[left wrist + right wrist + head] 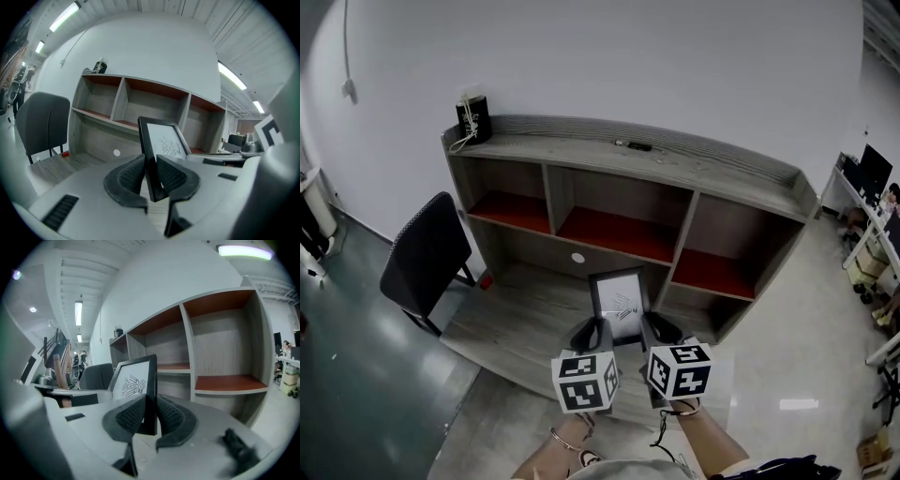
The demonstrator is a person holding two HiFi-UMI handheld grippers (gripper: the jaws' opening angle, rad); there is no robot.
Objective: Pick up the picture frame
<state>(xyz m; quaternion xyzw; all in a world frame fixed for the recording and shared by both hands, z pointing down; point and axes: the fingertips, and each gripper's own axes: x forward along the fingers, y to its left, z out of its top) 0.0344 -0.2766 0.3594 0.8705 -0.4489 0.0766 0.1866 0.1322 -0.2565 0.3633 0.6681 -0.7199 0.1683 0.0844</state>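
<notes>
Over the desktop of the grey wooden shelf desk [724, 174], in front of its middle lower compartment, I find the picture frame [619, 302] standing upright between the two tools. It has a black border around a white sheet that bears a dark line drawing, and the printed side faces the operator.

Left gripper [592, 332]: clamped on the frame's left edge. In the left gripper view both ribbed pads press against the black border near the lower corner, which sticks out just below them.

Right gripper [660, 328]: clamped on the frame's right edge. The right gripper view shows the same arrangement, a pad on each face of the border.

Both tools sit low on the frame, side by side, with their marker cubes toward the operator and a hand behind each. I cannot tell whether the frame's bottom edge touches the desktop.

Surroundings noted: a dark chair [423, 259] stands just left of the desk. A black container [474, 118] sits at the left end of the top board, and a small dark item [637, 146] lies near its middle.
</notes>
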